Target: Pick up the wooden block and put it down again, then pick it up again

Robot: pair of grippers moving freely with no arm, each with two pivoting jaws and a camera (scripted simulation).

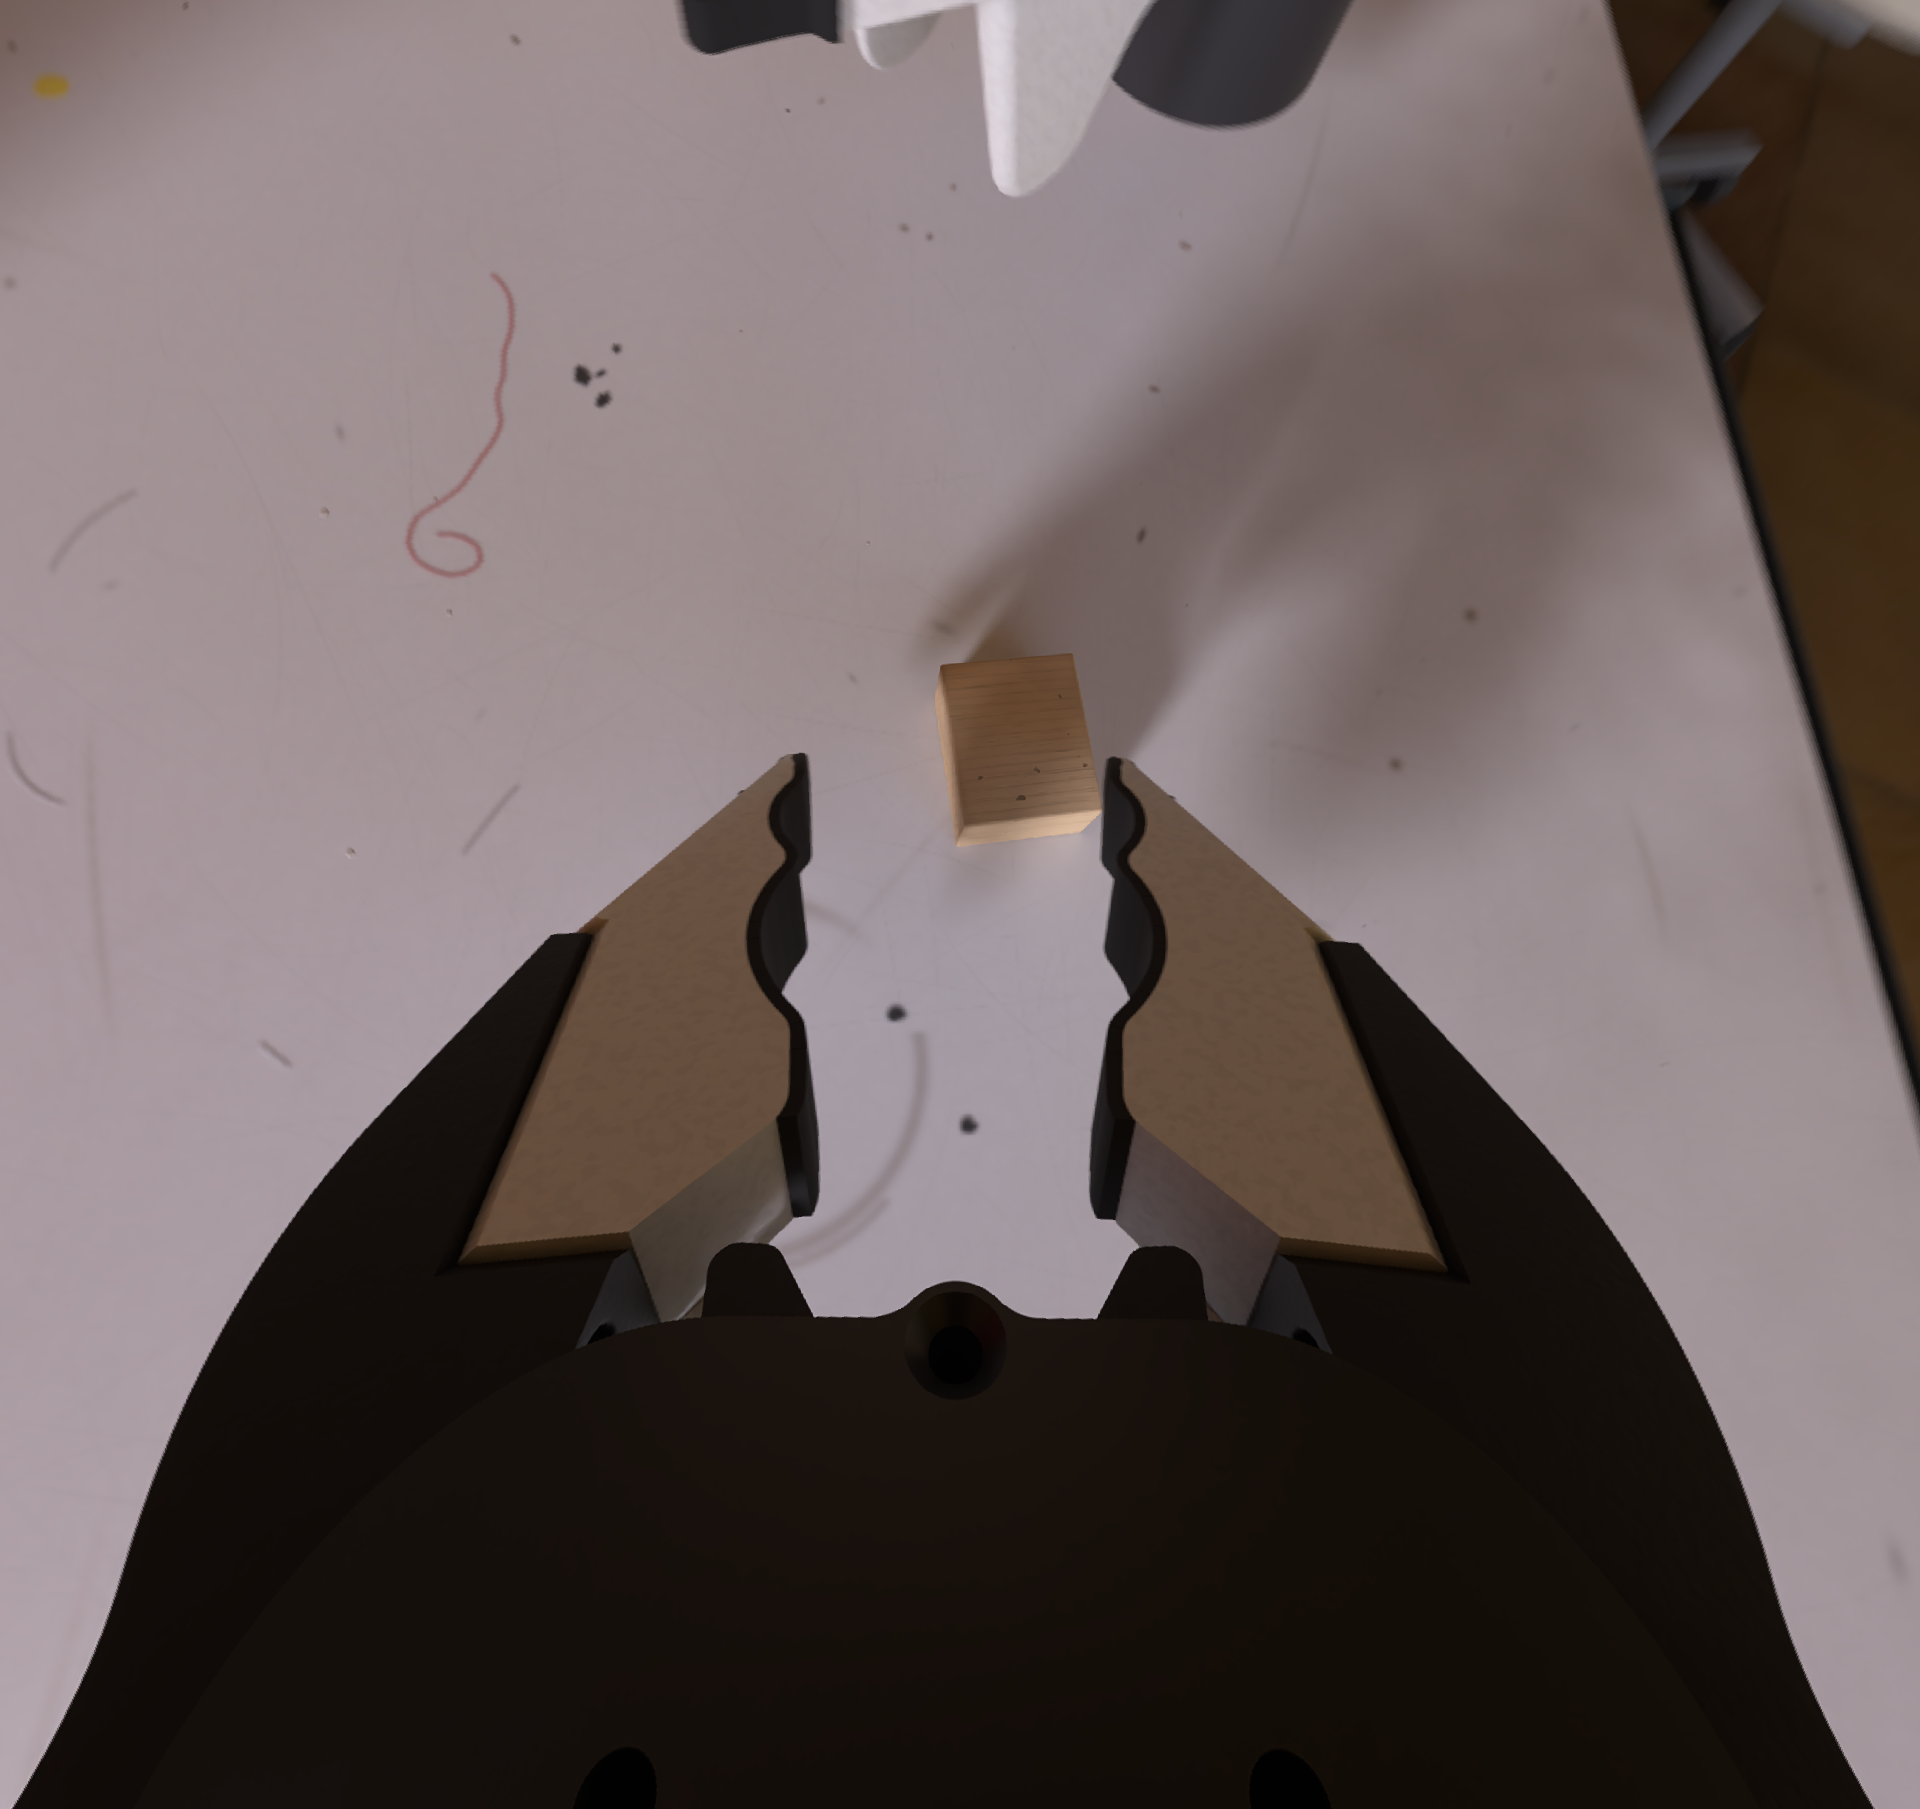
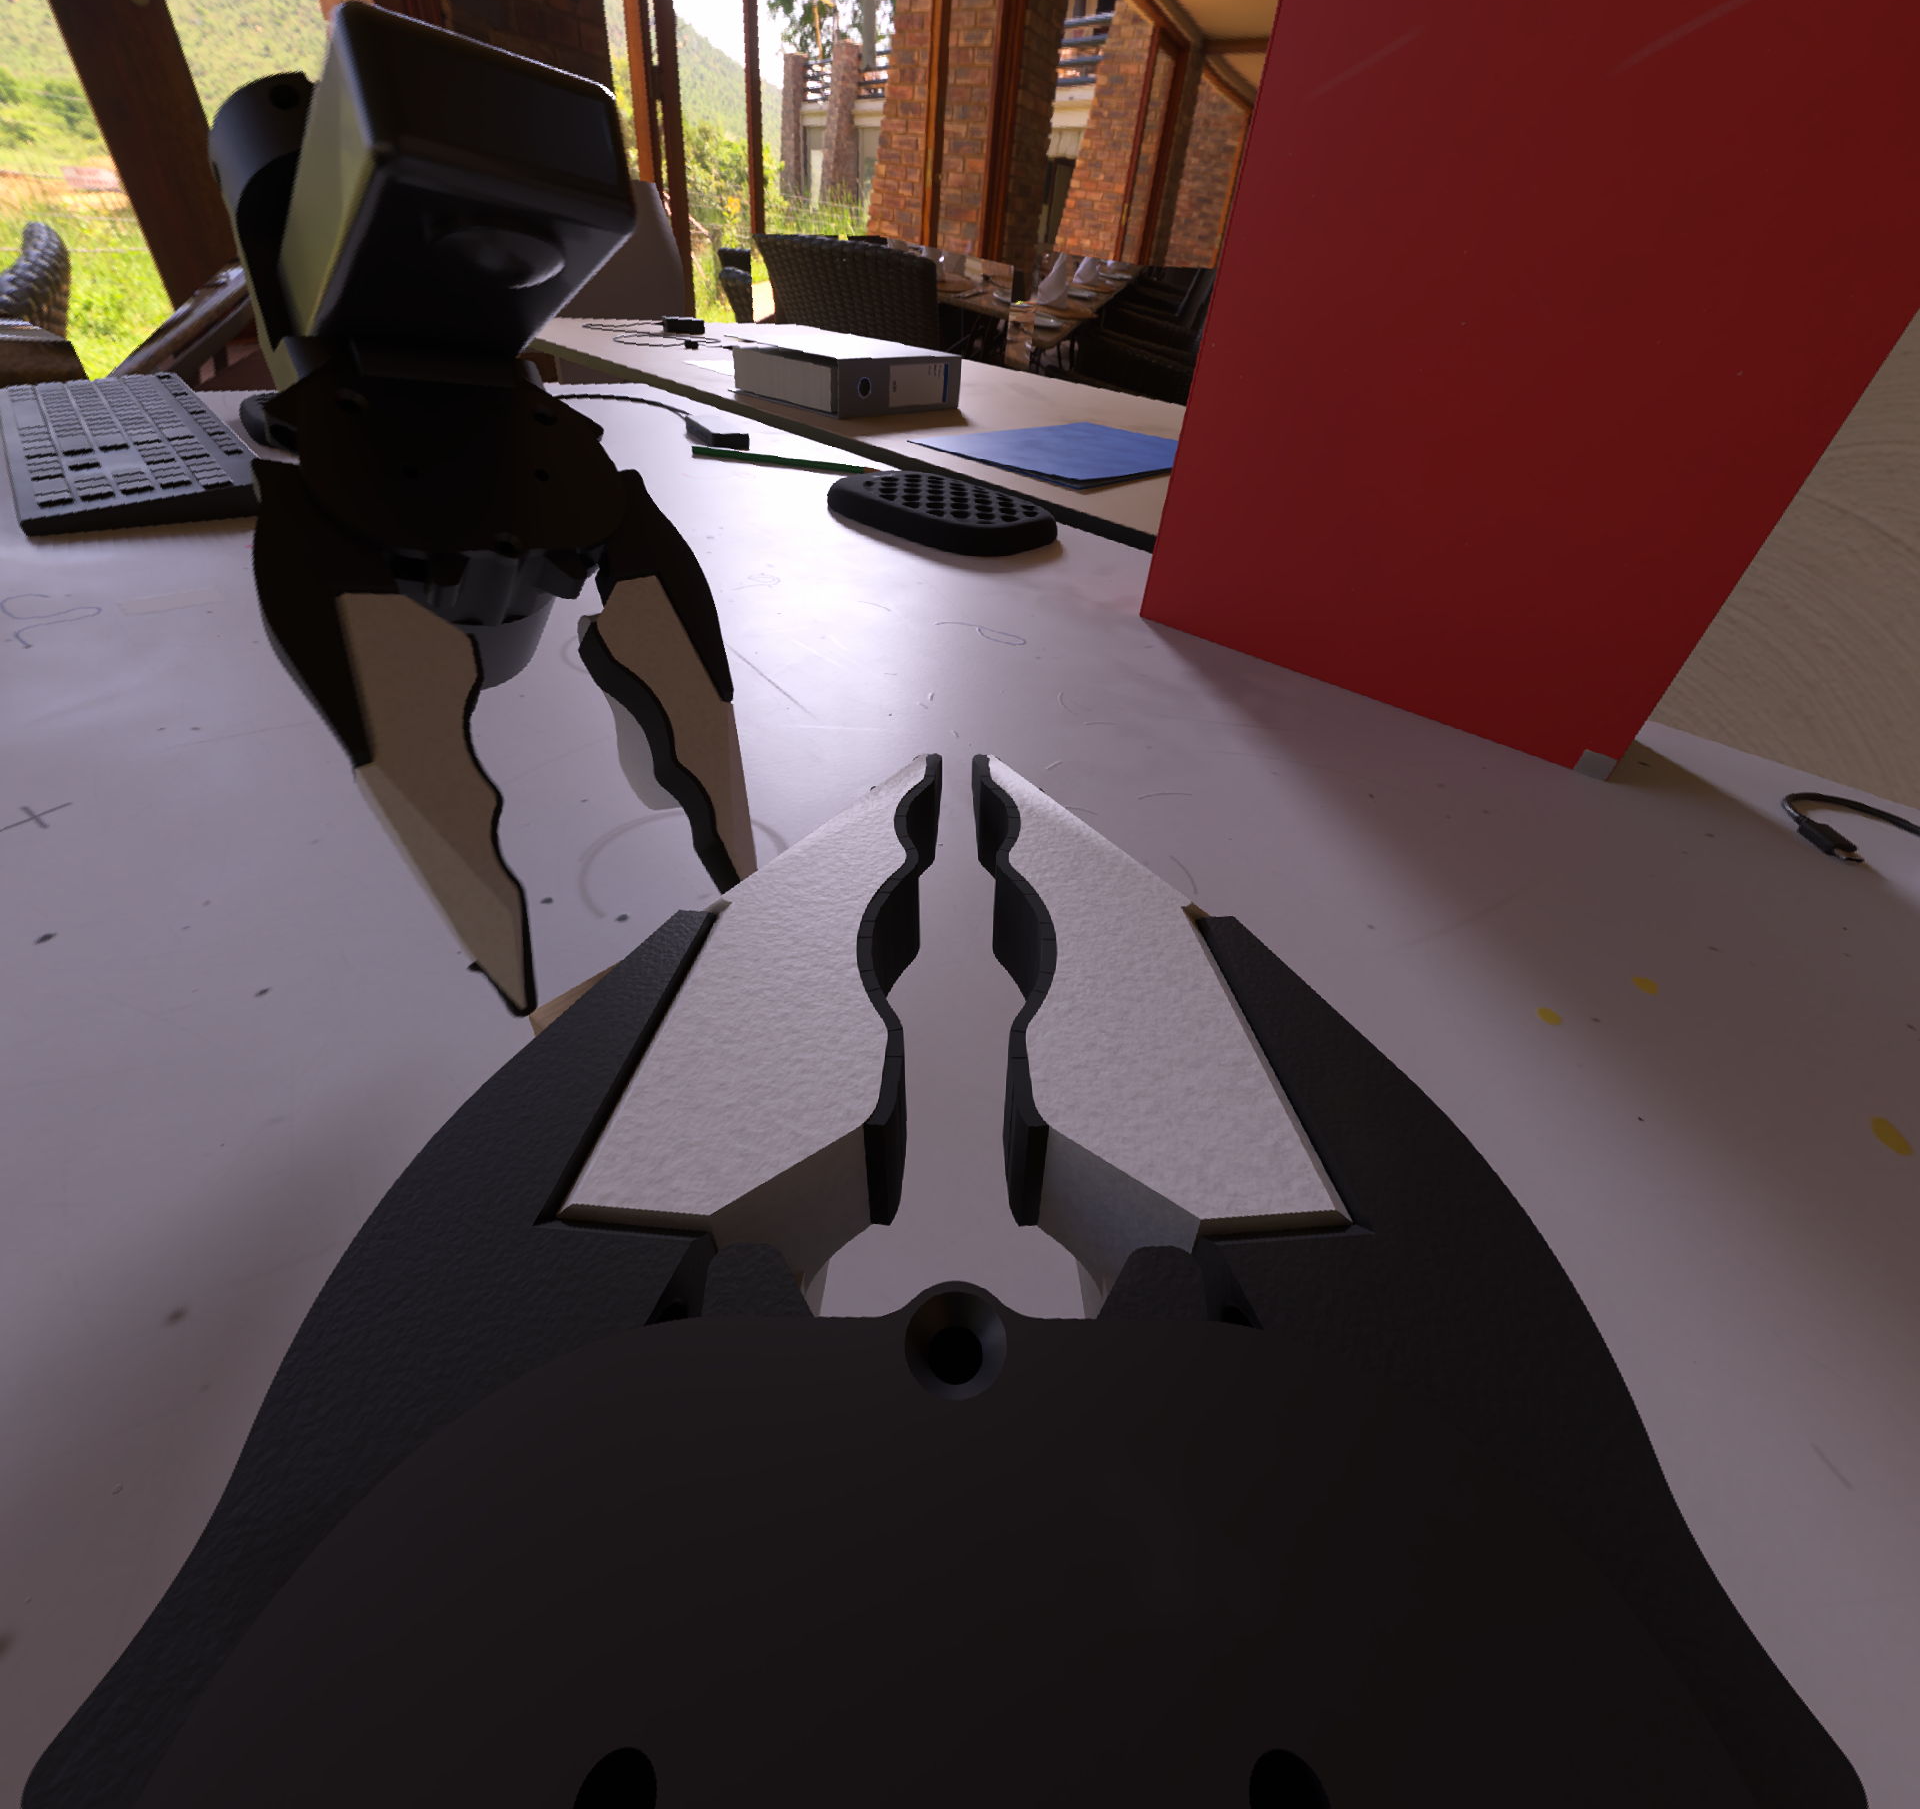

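The wooden block [image 1: 1018, 749] is a small pale cube lying on the white table [image 1: 520, 824]. My left gripper [image 1: 954, 772] is open above the table, with tan fingers and black pads. The block lies just past its fingertips, closer to the right finger, and does not touch either one. My right gripper [image 2: 956, 770] has white fingers and is shut and empty, held above the table. It shows at the top of the left wrist view [image 1: 956, 123]. The left gripper also shows in the right wrist view [image 2: 623, 938], pointing down. A tan sliver [image 2: 566, 1009] under it may be the block.
A red board [image 2: 1507, 357] leans at the right. A keyboard [image 2: 114, 450] lies far left, and a black perforated pad [image 2: 940, 512] lies farther back. A black cable [image 2: 1839, 834] lies at the right. The table's edge [image 1: 1714, 409] runs along the right of the left wrist view.
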